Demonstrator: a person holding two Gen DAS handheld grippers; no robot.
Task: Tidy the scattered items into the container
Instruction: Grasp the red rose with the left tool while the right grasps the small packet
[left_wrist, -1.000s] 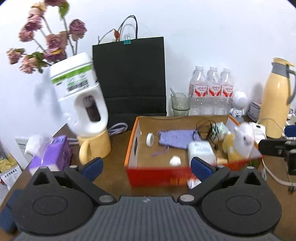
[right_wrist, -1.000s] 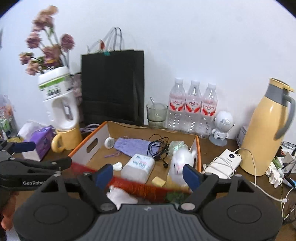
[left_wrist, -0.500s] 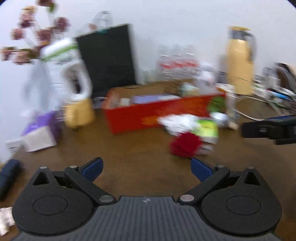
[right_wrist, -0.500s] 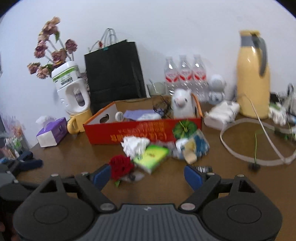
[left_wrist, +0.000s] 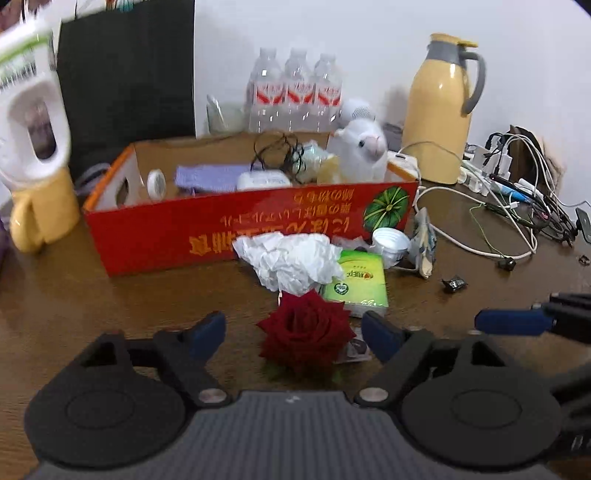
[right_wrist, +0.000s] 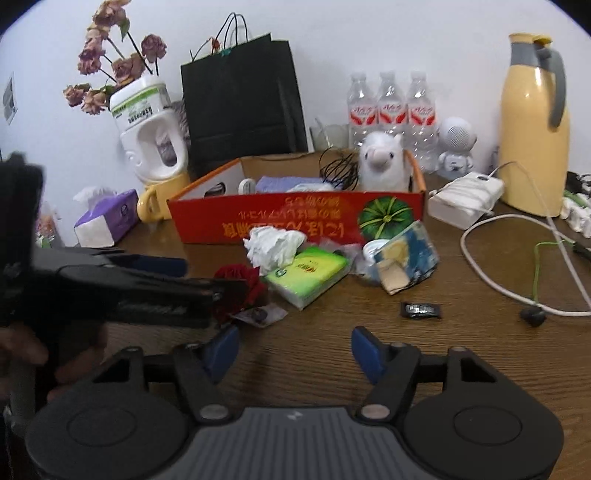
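A red cardboard box (left_wrist: 236, 225) holds a white plush toy (left_wrist: 360, 151), a purple cloth, cables and small items; it also shows in the right wrist view (right_wrist: 295, 221). In front of it lie a red rose (left_wrist: 304, 332), crumpled white tissue (left_wrist: 291, 258), a green tissue pack (left_wrist: 356, 282), a white cap (left_wrist: 390, 242) and a blue-yellow wrapper (right_wrist: 402, 258). My left gripper (left_wrist: 293, 330) is open, its fingers either side of the rose. My right gripper (right_wrist: 293, 349) is open and empty above bare table. The left gripper's arm (right_wrist: 110, 288) hides part of the rose (right_wrist: 240, 288).
A small black wrapped item (right_wrist: 421, 309) lies on the table to the right. A yellow thermos (right_wrist: 535, 125), white charger (right_wrist: 465, 197) and cables (left_wrist: 517, 199) are on the right. Black bag (right_wrist: 240, 103), water bottles (right_wrist: 391, 110), flower jug (right_wrist: 147, 125) and purple tissue box (right_wrist: 107, 218) stand behind and left.
Both grippers have pulled back from above the box and dropped toward the table. The left gripper now frames the red rose. Both stay open.
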